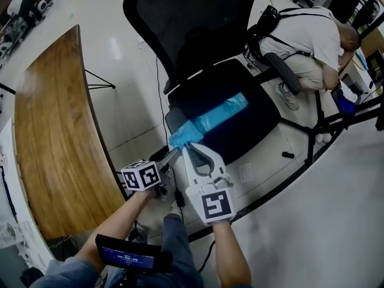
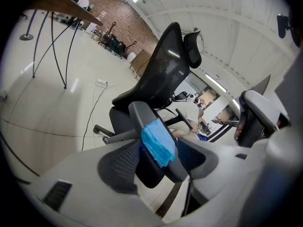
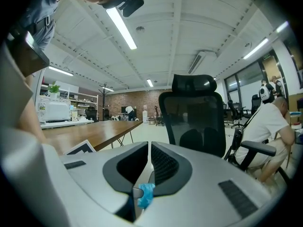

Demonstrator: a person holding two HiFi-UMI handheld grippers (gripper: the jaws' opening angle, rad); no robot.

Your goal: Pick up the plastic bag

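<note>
One crumpled pale blue plastic bag lies on the seat of a single black mesh office chair in the head view, its long axis running from lower left to upper right. The right gripper meets its lower-left end, with the left gripper just beside. A curved wooden counter fills the left, and one crouching person is at upper right. In the left gripper view the jaws stand wide apart, the bag showing between them unpressed. In the right gripper view the jaws are together, pinching a blue corner of the bag.
</note>
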